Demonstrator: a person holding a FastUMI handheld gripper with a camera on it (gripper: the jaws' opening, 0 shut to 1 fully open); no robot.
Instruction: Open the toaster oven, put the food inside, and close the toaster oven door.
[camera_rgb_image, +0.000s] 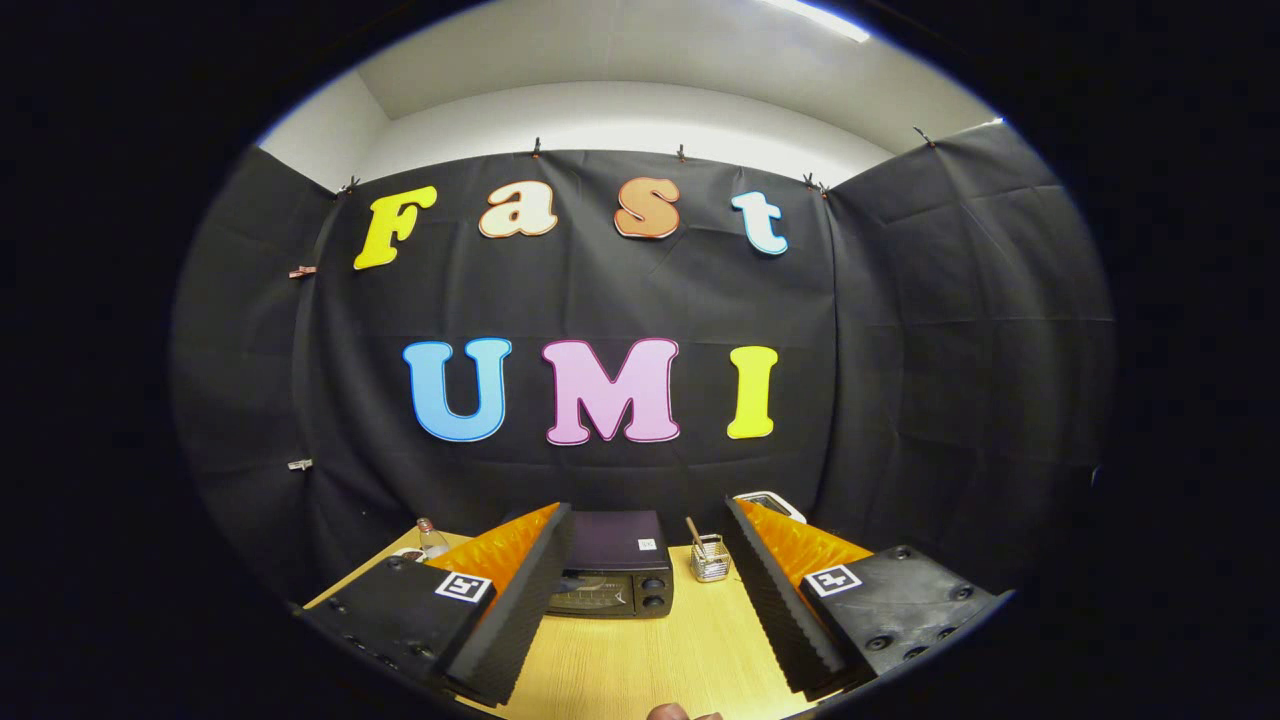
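A small dark toaster oven (612, 566) stands on the wooden table (640, 650) beyond my fingers, its glass door shut and two knobs on its right side. My gripper (640, 590) is open and held well back from the oven, with nothing between the ribbed black pads (520, 610). The left finger covers the oven's left end. A small brown rounded thing (680, 712) shows at the table's near edge, just below the fingers; I cannot tell what it is.
A wire mesh holder (710, 560) with a stick in it stands to the right of the oven. A small glass bottle (432, 540) stands at the table's far left. A white object (770, 503) peeks out behind the right finger. Black cloth walls close in the table.
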